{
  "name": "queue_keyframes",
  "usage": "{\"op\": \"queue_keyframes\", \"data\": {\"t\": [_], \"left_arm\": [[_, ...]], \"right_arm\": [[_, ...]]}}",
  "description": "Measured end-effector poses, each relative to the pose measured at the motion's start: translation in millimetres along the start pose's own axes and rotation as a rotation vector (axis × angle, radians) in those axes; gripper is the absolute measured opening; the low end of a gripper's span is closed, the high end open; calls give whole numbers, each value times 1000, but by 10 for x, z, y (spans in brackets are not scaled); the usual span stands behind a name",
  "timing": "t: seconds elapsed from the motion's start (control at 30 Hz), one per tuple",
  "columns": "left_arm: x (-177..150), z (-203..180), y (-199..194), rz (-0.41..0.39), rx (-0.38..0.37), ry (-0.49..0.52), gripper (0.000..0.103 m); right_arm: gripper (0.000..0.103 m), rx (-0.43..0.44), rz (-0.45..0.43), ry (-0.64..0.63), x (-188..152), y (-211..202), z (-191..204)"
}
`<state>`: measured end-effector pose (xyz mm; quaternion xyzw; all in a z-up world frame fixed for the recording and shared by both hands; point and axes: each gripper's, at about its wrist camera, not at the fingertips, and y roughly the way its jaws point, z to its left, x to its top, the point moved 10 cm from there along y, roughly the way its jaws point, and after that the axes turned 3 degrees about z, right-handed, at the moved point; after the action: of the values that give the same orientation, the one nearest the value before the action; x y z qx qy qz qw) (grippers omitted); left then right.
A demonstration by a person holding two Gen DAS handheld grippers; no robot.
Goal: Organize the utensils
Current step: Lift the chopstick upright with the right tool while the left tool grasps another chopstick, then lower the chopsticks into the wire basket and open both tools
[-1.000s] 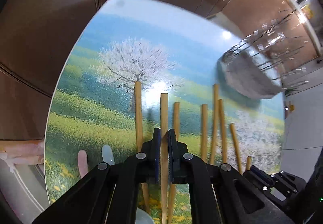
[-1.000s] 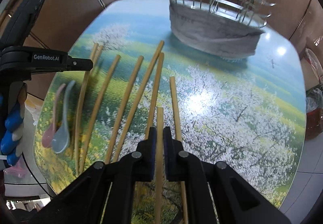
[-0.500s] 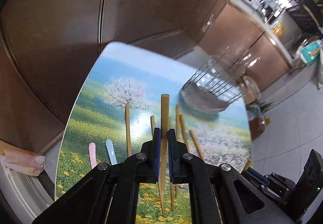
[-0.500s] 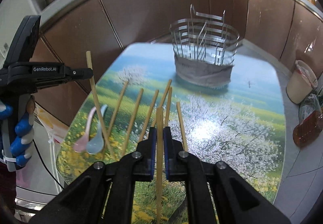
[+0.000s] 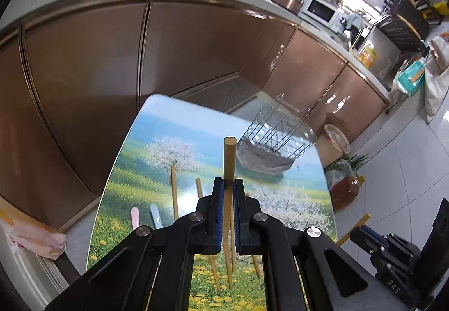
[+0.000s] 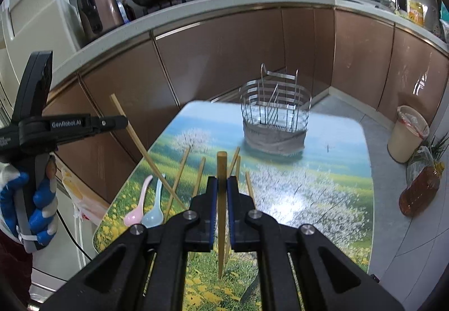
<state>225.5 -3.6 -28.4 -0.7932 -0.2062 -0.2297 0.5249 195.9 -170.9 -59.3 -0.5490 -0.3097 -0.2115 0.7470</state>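
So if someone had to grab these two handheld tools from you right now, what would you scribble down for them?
Left gripper: fingers shut on one chopstick, held off the table.
Right gripper: fingers shut on another chopstick, also in the air.
Wire utensil basket stands at the far end of the table; no chopsticks visible in it.
Left to do: drop both held sticks in the basket, then the loose chopsticks, pink spoon and blue spoon lying on the table.

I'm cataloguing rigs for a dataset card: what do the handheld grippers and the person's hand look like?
Both grippers, left and right, are black plastic with silver rivets and blue finger pads. The left one's side reads "GenRobot.AI". The gloved hand wears white knit with blue fingers.
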Motion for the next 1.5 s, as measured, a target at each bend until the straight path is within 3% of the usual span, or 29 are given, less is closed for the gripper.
{"op": "queue_keyframes", "data": {"t": [0.33,0.7,1.03,1.27,1.5], "left_arm": [[306,-227,-131,-70,-32,29,6],[1153,-738,-377,-204,-107,68,6],[1728,-1023,79,-268,-89,118,6],[1808,-1009,709,-267,-82,128,6],[1506,-898,1401,-246,-69,146,6]], "right_arm": [[6,-10,-89,-19,515,-268,-41],[6,-57,-240,-62,1567,-693,-164],[6,-83,-311,-45,2417,-450,-574],[6,-103,-311,-40,2510,134,-913],[6,-113,-320,-56,2127,770,-1145]]}}
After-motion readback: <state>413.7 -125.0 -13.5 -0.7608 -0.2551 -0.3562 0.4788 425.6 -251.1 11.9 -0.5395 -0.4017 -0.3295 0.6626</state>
